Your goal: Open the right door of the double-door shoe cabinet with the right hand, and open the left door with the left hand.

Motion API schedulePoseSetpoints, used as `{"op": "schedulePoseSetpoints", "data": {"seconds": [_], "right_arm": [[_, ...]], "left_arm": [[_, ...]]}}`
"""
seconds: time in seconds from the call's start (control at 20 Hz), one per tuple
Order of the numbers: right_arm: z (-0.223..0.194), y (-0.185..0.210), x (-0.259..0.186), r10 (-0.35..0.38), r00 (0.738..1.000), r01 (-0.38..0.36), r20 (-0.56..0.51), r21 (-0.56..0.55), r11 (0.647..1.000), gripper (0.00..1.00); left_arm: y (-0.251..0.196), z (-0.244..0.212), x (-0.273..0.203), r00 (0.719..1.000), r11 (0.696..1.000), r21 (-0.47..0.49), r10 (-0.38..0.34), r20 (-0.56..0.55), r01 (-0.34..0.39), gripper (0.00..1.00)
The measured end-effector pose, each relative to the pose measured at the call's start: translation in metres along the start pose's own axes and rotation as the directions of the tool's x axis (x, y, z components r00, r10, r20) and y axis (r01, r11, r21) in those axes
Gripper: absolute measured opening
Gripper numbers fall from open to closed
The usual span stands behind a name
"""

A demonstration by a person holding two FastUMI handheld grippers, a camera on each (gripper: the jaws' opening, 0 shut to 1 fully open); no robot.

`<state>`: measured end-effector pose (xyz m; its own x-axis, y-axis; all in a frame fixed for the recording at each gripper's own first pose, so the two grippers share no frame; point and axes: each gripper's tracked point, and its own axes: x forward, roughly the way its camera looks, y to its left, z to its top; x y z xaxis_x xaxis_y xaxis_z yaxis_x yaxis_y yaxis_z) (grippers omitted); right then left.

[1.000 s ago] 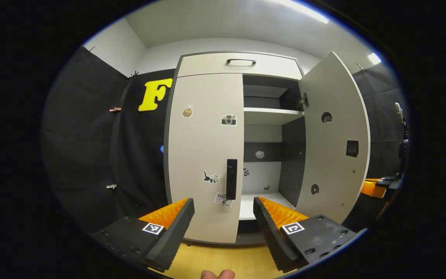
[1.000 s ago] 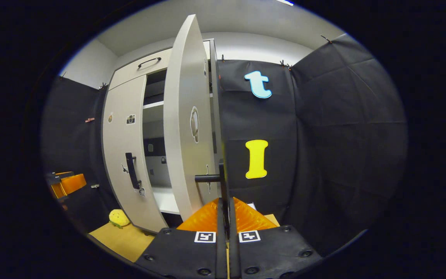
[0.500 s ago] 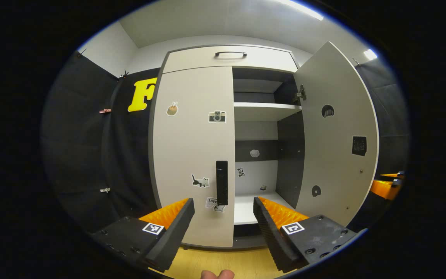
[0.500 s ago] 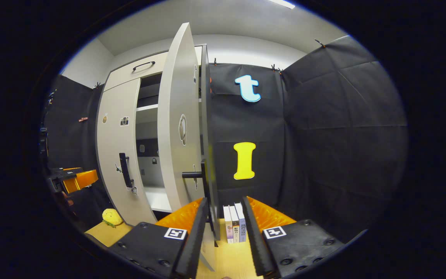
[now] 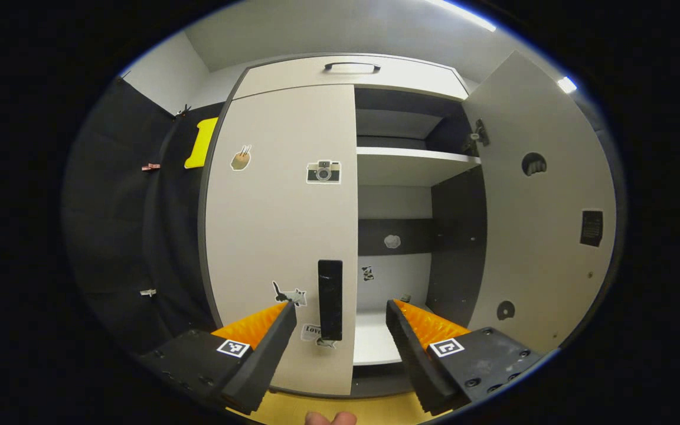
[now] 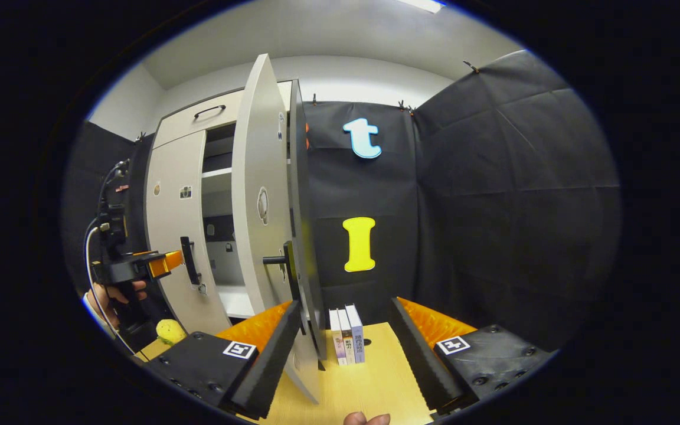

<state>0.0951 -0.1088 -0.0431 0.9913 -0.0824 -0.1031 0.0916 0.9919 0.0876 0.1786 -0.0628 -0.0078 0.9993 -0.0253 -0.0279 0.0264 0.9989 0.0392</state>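
Two doors, two different states: the right door [image 5: 543,195] of the shoe cabinet [image 5: 346,74] stands swung wide, while the left door [image 5: 281,224] sits flush and closed. From the left gripper view I see my left gripper [image 5: 340,330] with its fingers spread apart and holding nothing, aimed at the left door's black handle [image 5: 330,299]. The handle shows in the gap between the fingers, closer to the left one, but I cannot tell whether either finger touches it. Stickers dot the left door: a camera sticker [image 5: 323,172] high up and a cat sticker [image 5: 288,293] low, just beside the handle. Through the open half I see a white shelf [image 5: 414,165] and a lower white shelf floor [image 5: 375,336] inside the cabinet.

From the right gripper view, my right gripper [image 6: 345,339] is also spread open and empty, near the open right door's edge [image 6: 301,236] but apart from it. That door's own handle [image 6: 278,260] juts out from the door's edge above the left finger. Between the fingers, farther off, three books [image 6: 346,333] stand upright on the wooden floor [image 6: 369,383] against the black cloth wall [image 6: 493,206]. At the left of this view the left gripper, held by a hand [image 6: 113,295], sits just beside the left door's handle, and a yellow soft toy [image 6: 169,330] lies on the floor below it
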Motion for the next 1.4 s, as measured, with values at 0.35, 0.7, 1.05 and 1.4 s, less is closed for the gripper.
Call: {"op": "schedulePoseSetpoints", "data": {"seconds": [0.35,0.7,1.05,1.4], "right_arm": [[0.013,-0.021,-0.008,-0.030,0.999,0.030,0.029,0.013,0.999,0.95],[0.013,-0.038,-0.009,-0.061,0.998,0.061,0.029,-0.006,0.998,0.95],[0.015,-0.043,-0.013,-0.078,0.996,0.079,0.043,-0.006,0.997,0.95],[0.022,-0.031,-0.018,-0.073,0.995,0.075,0.066,-0.019,0.997,0.95]], "left_arm": [[0.009,-0.023,0.053,0.999,1.000,-0.010,0.004,-0.034,-0.004,0.95],[0.020,-0.027,0.084,0.999,0.999,0.004,0.047,-0.015,-0.047,0.71],[0.015,-0.027,0.095,0.999,0.999,-0.005,0.042,-0.002,-0.042,0.36],[0.014,-0.035,0.095,0.998,1.000,-0.002,0.010,-0.058,-0.010,0.24]]}}
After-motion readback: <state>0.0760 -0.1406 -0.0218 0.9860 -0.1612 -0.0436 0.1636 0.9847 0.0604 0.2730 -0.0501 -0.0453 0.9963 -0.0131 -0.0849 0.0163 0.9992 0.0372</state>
